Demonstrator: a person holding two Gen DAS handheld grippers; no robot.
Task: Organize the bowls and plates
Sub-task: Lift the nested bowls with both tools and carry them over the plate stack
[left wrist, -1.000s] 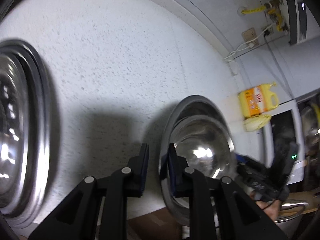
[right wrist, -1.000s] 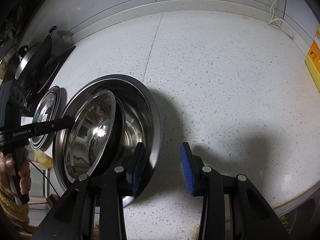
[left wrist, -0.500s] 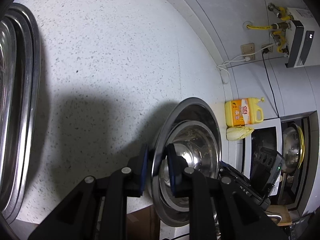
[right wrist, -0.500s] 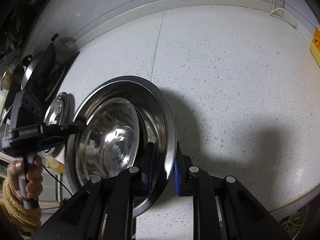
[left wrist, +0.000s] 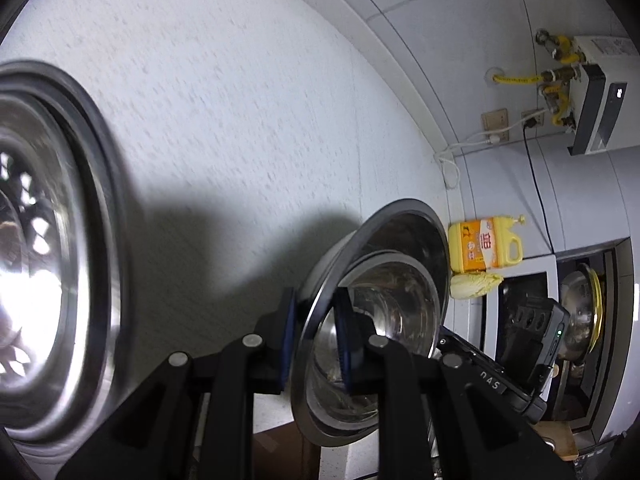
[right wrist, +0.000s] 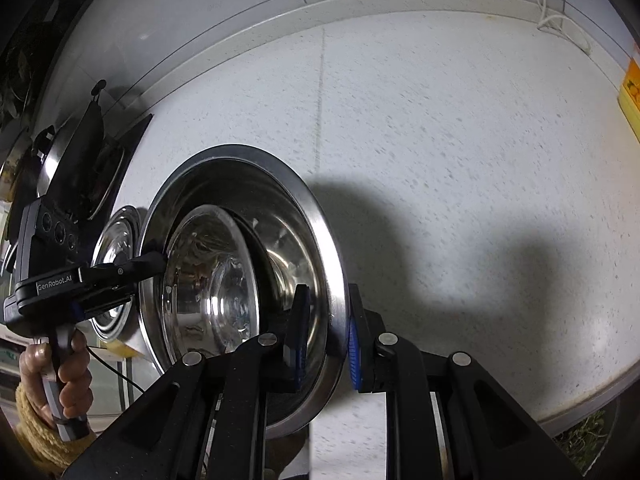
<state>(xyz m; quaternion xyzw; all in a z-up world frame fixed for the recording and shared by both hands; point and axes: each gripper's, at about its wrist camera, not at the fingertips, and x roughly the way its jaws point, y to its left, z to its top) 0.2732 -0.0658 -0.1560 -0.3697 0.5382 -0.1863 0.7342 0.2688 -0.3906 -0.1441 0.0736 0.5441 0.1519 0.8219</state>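
Bowls, both stainless steel: a large bowl (right wrist: 320, 240) with a smaller bowl (right wrist: 208, 280) nested inside it, held tilted over the speckled white counter (right wrist: 460, 140).

Right gripper (right wrist: 326, 344): blue-padded fingers (right wrist: 354, 354) clamped on the rim of the large bowl, one pad inside the rim, one outside. Its jaws have just been closing onto that rim.

Left gripper (left wrist: 316, 340): fingers (left wrist: 289, 336) also clamped on the large bowl's rim, at the side opposite the right gripper, one pad on the outer wall and one inside. In the right wrist view the left gripper (right wrist: 150, 264) reaches the bowl's far rim from the side, held by a hand (right wrist: 60, 372) with a yellow knit cuff at the wrist.

Smaller bowl sits off-centre in the large bowl, leaning toward the left gripper's side; whether either gripper's pad touches it, cannot tell.

Relative to the large bowl:
- a steel plate (right wrist: 114, 272) lies just beyond its left-gripper side, partly hidden by it; in the left wrist view it (left wrist: 52, 264) is blurred at the frame's edge.
- an orange detergent jug (left wrist: 484, 246) stands against the wall behind it, with a pale cabbage (left wrist: 474, 285) beside the jug.
- a dark pan (right wrist: 80, 168) sits further off, past the plate.
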